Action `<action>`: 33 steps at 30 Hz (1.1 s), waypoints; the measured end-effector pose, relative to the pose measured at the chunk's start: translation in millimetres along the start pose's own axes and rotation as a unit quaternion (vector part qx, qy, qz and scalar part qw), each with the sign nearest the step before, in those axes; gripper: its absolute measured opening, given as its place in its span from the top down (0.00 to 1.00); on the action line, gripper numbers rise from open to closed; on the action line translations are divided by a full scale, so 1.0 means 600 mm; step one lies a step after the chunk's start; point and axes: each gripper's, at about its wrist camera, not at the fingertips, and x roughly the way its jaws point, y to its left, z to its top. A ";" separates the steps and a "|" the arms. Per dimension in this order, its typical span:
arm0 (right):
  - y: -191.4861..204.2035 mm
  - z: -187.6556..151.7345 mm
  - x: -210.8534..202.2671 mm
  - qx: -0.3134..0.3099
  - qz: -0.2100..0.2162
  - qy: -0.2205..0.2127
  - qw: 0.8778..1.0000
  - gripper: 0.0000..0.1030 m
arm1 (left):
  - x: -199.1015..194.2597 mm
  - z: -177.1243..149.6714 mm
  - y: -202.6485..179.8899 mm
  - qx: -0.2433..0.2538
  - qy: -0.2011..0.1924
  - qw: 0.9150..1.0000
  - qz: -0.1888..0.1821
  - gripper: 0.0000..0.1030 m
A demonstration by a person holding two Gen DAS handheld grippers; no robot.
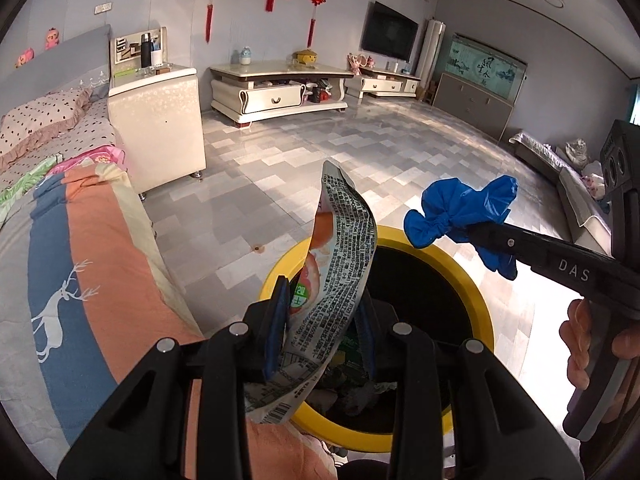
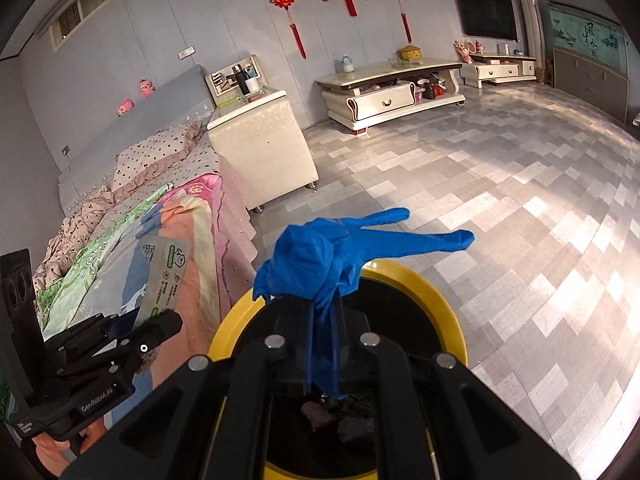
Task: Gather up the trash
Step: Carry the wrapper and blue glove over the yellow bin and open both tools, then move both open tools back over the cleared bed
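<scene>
My left gripper (image 1: pixel 322 320) is shut on a printed snack wrapper (image 1: pixel 340 248) that stands up between its blue pads, over the left rim of a yellow-rimmed black trash bin (image 1: pixel 476 280). My right gripper (image 2: pixel 324 316) is shut on a crumpled blue rubber glove (image 2: pixel 320 256) and holds it above the same bin (image 2: pixel 436 292). The right gripper with the glove (image 1: pixel 460 212) also shows in the left wrist view, at the right above the bin. The left gripper with the wrapper (image 2: pixel 164 276) shows at the left in the right wrist view. Dark trash (image 2: pixel 336 420) lies inside the bin.
A bed with a patterned quilt (image 1: pixel 80 272) lies close on the left of the bin. A cream bedside cabinet (image 1: pixel 160 120) stands beyond it. A low TV cabinet (image 1: pixel 276 88) lines the far wall. Grey tiled floor (image 1: pixel 360 140) stretches ahead and right.
</scene>
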 end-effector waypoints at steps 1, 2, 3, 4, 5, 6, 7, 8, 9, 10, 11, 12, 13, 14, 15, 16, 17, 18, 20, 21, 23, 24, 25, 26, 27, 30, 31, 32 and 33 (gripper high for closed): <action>-0.003 0.000 0.002 0.002 -0.001 0.002 1.000 0.92 | 0.004 -0.002 0.002 -0.001 0.002 1.000 -0.001 0.67; -0.004 0.003 0.004 0.002 -0.002 0.002 1.000 0.89 | 0.007 -0.004 0.002 -0.002 0.002 1.000 -0.002 0.62; -0.005 0.002 0.003 0.002 -0.005 0.001 1.000 0.86 | 0.008 -0.005 0.002 -0.002 0.002 1.000 -0.002 0.58; -0.009 0.002 0.000 0.002 -0.006 -0.002 1.000 0.81 | 0.009 -0.005 0.002 -0.003 0.001 1.000 -0.003 0.53; -0.013 0.003 -0.001 0.003 -0.007 -0.004 1.000 0.76 | 0.010 -0.006 0.003 -0.003 -0.001 1.000 -0.004 0.51; -0.012 0.002 -0.003 0.004 -0.009 -0.006 1.000 0.74 | 0.010 -0.006 0.005 -0.005 -0.002 1.000 -0.002 0.51; -0.013 0.002 -0.005 0.005 -0.013 -0.008 1.000 0.74 | 0.011 -0.007 0.005 -0.006 -0.002 1.000 -0.003 0.50; -0.014 0.003 -0.006 0.005 -0.015 -0.010 1.000 0.74 | 0.010 -0.007 0.007 -0.009 -0.003 1.000 -0.004 0.49; -0.017 0.005 -0.006 0.005 -0.017 -0.012 1.000 0.74 | 0.007 -0.005 0.016 -0.010 -0.003 1.000 -0.004 0.49; -0.017 0.005 -0.007 0.006 -0.019 -0.013 1.000 0.74 | 0.005 -0.003 0.019 -0.010 -0.005 1.000 -0.002 0.49; -0.018 0.005 -0.008 0.005 -0.020 -0.014 1.000 0.74 | 0.002 -0.004 0.021 -0.012 -0.006 1.000 -0.001 0.49; -0.016 0.004 -0.010 0.005 -0.020 -0.014 1.000 0.74 | -0.008 -0.005 0.031 -0.016 -0.008 1.000 -0.003 0.49; -0.014 0.006 -0.010 0.006 -0.020 -0.013 1.000 0.74 | -0.013 -0.006 0.035 -0.020 -0.010 1.000 -0.002 0.49; -0.010 0.005 -0.013 0.004 -0.018 -0.014 1.000 0.74 | -0.020 -0.006 0.039 -0.023 -0.012 1.000 0.000 0.49; -0.006 0.004 -0.016 0.003 -0.018 -0.015 1.000 0.74 | -0.030 -0.005 0.045 -0.025 -0.016 1.000 0.002 0.49; -0.003 0.006 -0.019 0.002 -0.017 -0.016 1.000 0.74 | -0.039 -0.006 0.049 -0.026 -0.019 0.999 0.006 0.49; 0.003 0.006 -0.022 0.001 -0.014 -0.017 1.000 0.74 | -0.050 -0.008 0.052 -0.029 -0.023 0.999 0.010 0.49; 0.010 0.007 -0.026 -0.001 -0.011 -0.019 1.000 0.74 | -0.063 -0.008 0.056 -0.032 -0.026 0.999 0.012 0.49; 0.025 0.008 -0.034 -0.005 -0.004 -0.022 1.000 0.74 | -0.088 -0.012 0.070 -0.038 -0.034 0.998 0.022 0.49; 0.035 0.009 -0.038 -0.009 -0.001 -0.024 1.000 0.74 | -0.103 -0.015 0.077 -0.042 -0.039 0.998 0.028 0.49; 0.060 0.009 -0.046 -0.018 0.008 -0.027 0.999 0.74 | -0.137 -0.023 0.096 -0.051 -0.049 0.997 0.040 0.49; 0.072 0.010 -0.051 -0.023 0.012 -0.029 0.999 0.74 | -0.154 -0.026 0.103 -0.054 -0.054 0.996 0.047 0.49; 0.087 0.009 -0.055 -0.029 0.017 -0.030 0.999 0.74 | -0.173 -0.031 0.114 -0.058 -0.060 0.995 0.056 0.49; 0.101 0.009 -0.059 -0.034 0.023 -0.032 0.999 0.74 | -0.190 -0.035 0.123 -0.063 -0.066 0.994 0.064 0.49; 0.117 0.008 -0.064 -0.040 0.028 -0.033 0.998 0.74 | -0.210 -0.041 0.134 -0.067 -0.071 0.993 0.072 0.49; 0.168 0.005 -0.076 -0.059 0.046 -0.037 0.997 0.73 | -0.271 -0.059 0.167 -0.078 -0.090 0.988 0.100 0.49; 0.184 0.005 -0.080 -0.066 0.052 -0.038 0.996 0.72 | -0.293 -0.066 0.178 -0.082 -0.097 0.986 0.110 0.49; 0.199 0.004 -0.084 -0.072 0.058 -0.039 0.995 0.71 | -0.314 -0.071 0.189 -0.088 -0.103 0.984 0.116 0.49; 0.218 0.003 -0.087 -0.078 0.066 -0.040 0.994 0.69 | -0.337 -0.078 0.200 -0.094 -0.109 0.982 0.123 0.49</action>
